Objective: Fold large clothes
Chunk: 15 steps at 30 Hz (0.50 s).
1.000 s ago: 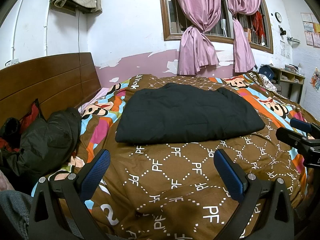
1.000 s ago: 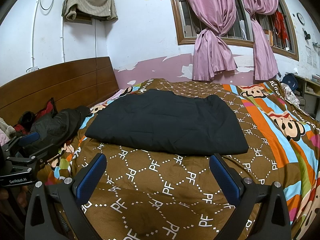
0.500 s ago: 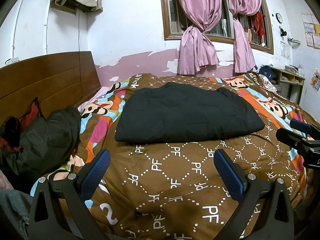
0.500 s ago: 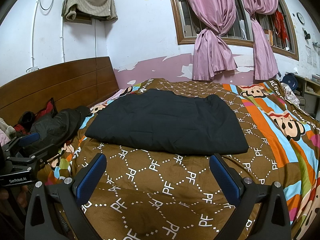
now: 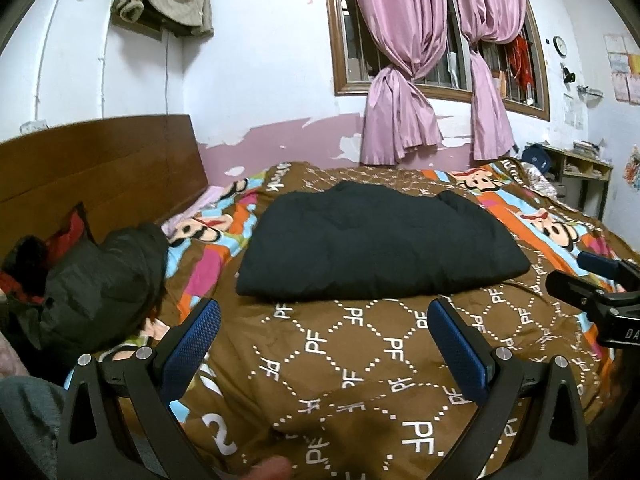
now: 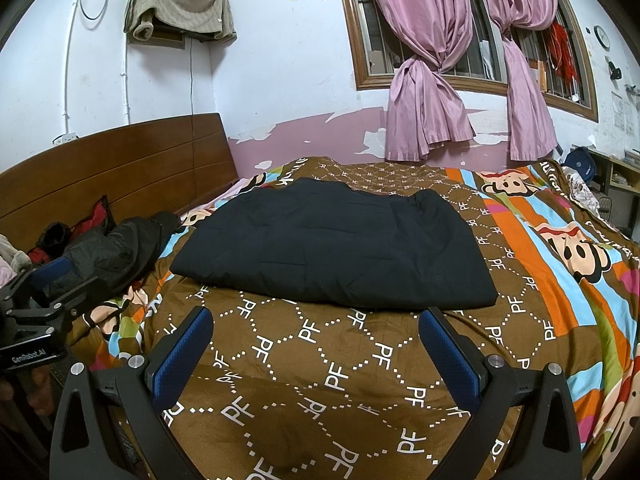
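Folded black garment [image 5: 376, 240] lying flat on the bed [image 5: 360, 360], on a brown coverlet printed with white "PF" lettering and dotted diamonds, with cartoon-monkey stripes along its edges. In the right wrist view the same garment [image 6: 332, 248] forms a rough rectangle, its near edge running parallel to the foot of the frame and just beyond the fingertips.

Left gripper [image 5: 324, 340]: fingers spread wide, blue pads facing each other, nothing held between them; it hovers over bare coverlet short of the garment's near edge, apart from it. Right gripper [image 6: 316, 344]: fingers likewise spread wide and empty, hovering over the coverlet just short of the garment. Each gripper appears at the margin of the other's view: the right at the right edge of the left wrist view, the left at the left edge of the right wrist view, where a label is partly legible.

Dark jacket [image 5: 104, 288], crumpled, at the left side of the bed beside the wooden headboard [image 5: 100, 164], well apart from the folded garment; red fabric shows behind it. Pink curtains [image 6: 432, 80], knotted, hang at a barred, wood-framed window [image 6: 372, 40] above peeling pink wall paint. Beige cloth [image 6: 180, 4] draped over a wall-mounted fitting at upper left. Low shelf unit [image 5: 584, 176] at far right, contents too small to identify.
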Each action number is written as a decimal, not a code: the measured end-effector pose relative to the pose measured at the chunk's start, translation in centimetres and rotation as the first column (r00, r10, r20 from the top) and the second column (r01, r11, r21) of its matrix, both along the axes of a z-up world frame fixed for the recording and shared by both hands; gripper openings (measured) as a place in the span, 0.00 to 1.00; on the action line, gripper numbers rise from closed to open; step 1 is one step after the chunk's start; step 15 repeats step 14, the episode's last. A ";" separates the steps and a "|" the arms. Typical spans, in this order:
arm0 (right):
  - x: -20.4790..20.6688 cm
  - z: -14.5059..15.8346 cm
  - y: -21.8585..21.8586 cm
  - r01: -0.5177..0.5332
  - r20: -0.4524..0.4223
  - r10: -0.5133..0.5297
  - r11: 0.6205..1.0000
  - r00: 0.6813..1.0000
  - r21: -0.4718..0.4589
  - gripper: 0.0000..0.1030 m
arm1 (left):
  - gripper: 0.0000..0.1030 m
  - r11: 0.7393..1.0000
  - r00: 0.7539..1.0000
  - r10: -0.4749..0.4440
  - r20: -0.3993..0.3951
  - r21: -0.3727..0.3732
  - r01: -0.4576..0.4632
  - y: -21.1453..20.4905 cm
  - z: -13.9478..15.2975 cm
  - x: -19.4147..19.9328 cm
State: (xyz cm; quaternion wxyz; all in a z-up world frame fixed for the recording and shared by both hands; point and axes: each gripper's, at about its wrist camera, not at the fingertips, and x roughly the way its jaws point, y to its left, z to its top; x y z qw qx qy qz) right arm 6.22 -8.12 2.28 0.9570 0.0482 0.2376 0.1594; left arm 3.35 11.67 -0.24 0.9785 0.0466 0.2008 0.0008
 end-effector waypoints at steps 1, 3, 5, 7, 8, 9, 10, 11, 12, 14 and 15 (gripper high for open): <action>0.0 0.0 0.0 0.001 0.000 -0.001 1.000 1.000 0.000 1.00 | 0.98 1.000 1.000 0.009 0.005 0.015 -0.009 0.0 0.0 0.0; 0.0 0.0 0.0 0.001 0.000 -0.001 1.000 1.000 0.001 1.00 | 0.98 0.999 1.000 0.014 0.010 0.031 -0.015 0.1 0.0 0.1; 0.0 0.0 0.0 0.001 0.001 -0.001 1.000 1.000 0.000 1.00 | 0.98 0.999 1.000 0.013 0.010 0.029 -0.013 0.2 0.0 0.1; 0.0 0.0 0.0 0.000 0.001 0.000 1.000 1.000 0.000 1.00 | 0.98 1.000 1.000 0.015 0.014 0.028 -0.015 0.4 -0.1 0.0; 0.0 0.0 0.1 0.001 0.000 -0.001 1.000 1.000 0.000 1.00 | 0.98 1.000 1.000 0.017 0.016 0.026 -0.017 0.6 -0.1 0.1; 0.0 0.0 0.1 0.001 0.000 -0.001 1.000 1.000 0.000 1.00 | 0.98 1.000 1.000 0.018 0.016 0.024 -0.019 0.9 -0.1 0.1; 0.0 0.0 0.1 0.001 -0.001 -0.001 1.000 1.000 0.000 1.00 | 0.98 1.000 1.000 0.019 0.014 0.022 -0.019 1.0 -0.2 0.2; 0.0 0.0 0.1 0.002 -0.001 -0.002 1.000 1.000 0.001 1.00 | 0.98 1.000 1.000 0.017 0.013 0.021 -0.017 1.0 -0.2 0.4; 0.0 0.0 0.1 0.002 -0.001 -0.002 1.000 1.000 0.001 1.00 | 0.98 1.000 1.000 0.017 0.011 0.020 -0.017 1.1 -0.2 0.4; 0.0 0.0 0.1 0.001 0.000 -0.001 1.000 1.000 0.001 1.00 | 0.98 1.000 1.000 0.017 0.008 0.021 -0.017 1.1 -0.2 0.4; 0.0 0.0 0.1 0.001 0.000 -0.001 1.000 1.000 0.001 1.00 | 0.98 1.000 1.000 0.017 0.008 0.021 -0.017 1.1 -0.2 0.4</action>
